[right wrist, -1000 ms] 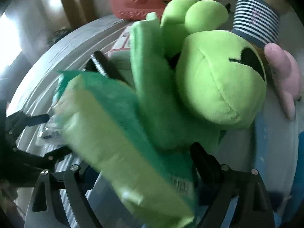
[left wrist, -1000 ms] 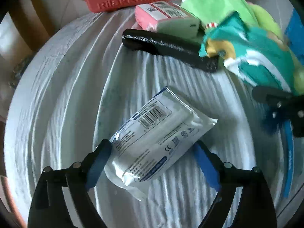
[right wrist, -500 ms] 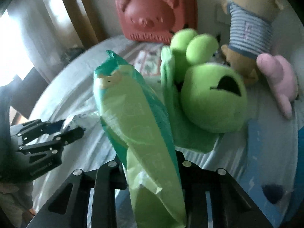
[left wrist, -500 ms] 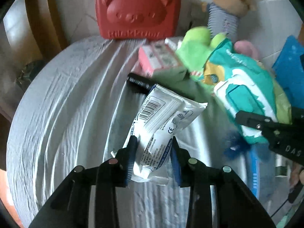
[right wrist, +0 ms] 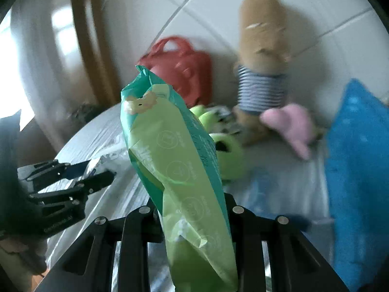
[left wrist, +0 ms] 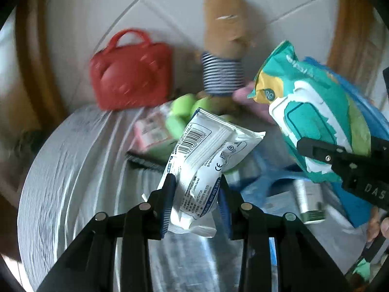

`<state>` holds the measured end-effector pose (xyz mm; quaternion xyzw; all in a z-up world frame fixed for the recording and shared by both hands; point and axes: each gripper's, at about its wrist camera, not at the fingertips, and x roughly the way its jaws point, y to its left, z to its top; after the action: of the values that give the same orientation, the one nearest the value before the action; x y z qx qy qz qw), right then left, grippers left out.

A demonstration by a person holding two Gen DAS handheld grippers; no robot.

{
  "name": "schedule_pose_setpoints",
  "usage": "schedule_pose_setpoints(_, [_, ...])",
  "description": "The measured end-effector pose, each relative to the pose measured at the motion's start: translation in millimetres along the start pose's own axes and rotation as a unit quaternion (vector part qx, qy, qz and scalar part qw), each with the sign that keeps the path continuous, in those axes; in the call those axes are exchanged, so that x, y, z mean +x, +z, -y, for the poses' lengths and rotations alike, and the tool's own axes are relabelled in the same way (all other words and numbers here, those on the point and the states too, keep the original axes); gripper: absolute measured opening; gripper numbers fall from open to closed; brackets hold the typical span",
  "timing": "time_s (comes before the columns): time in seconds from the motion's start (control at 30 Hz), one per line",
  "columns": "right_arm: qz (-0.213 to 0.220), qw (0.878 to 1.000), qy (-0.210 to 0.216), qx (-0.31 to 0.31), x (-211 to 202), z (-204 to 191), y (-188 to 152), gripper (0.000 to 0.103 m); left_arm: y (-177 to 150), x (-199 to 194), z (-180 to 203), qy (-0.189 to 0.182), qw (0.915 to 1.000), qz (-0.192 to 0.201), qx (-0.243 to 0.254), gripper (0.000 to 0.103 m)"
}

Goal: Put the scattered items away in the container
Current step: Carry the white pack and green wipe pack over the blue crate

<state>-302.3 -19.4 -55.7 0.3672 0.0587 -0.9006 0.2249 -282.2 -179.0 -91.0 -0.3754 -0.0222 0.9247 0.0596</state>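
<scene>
Left gripper: clamped on white packet, lifted above the table.
Right gripper: clamped on green wipes pack, upright.
Blue container: seen at 3 o'clock.

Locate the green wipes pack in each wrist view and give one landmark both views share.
Left wrist: green wipes pack upper right, clamped in the right gripper.
Right wrist: centre, rising from between the fingers.
Shared landmark: red bear-face bag against the wall.
</scene>
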Motion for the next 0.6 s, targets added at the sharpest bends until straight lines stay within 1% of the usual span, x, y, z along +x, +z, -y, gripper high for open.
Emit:
schedule_pose_setpoints(0.13, [0.042,0.998,-0.046,0.022,-68,34,-4,0.028,16,-25,49,-0.035,0.9986,0.029,0.028,0.033])
schedule_pose_setpoints(0.23, [0.080,0.993,-0.081,0.041,-121,67,-5,0.028,33,-41,96,-0.066,0.9949,0.054,0.053,0.033])
schedule_pose_setpoints(0.33, [0.114,0.985,-0.113,0.057,-173,102,-12,0.028,52,-57,153,-0.097,0.9888,0.081,0.080,0.033])
schedule_pose_setpoints(0.4, [0.134,0.979,-0.139,0.069,-212,133,-20,0.028,62,-63,195,-0.116,0.9842,0.095,0.095,0.033])
schedule_pose_setpoints(0.5, [0.148,0.970,-0.170,0.085,-256,177,-34,0.028,77,-72,260,-0.147,0.9759,0.112,0.117,0.033])
schedule_pose_setpoints(0.6, [0.149,0.963,-0.201,0.103,-289,226,-50,0.028,90,-77,328,-0.175,0.9667,0.121,0.142,0.033])
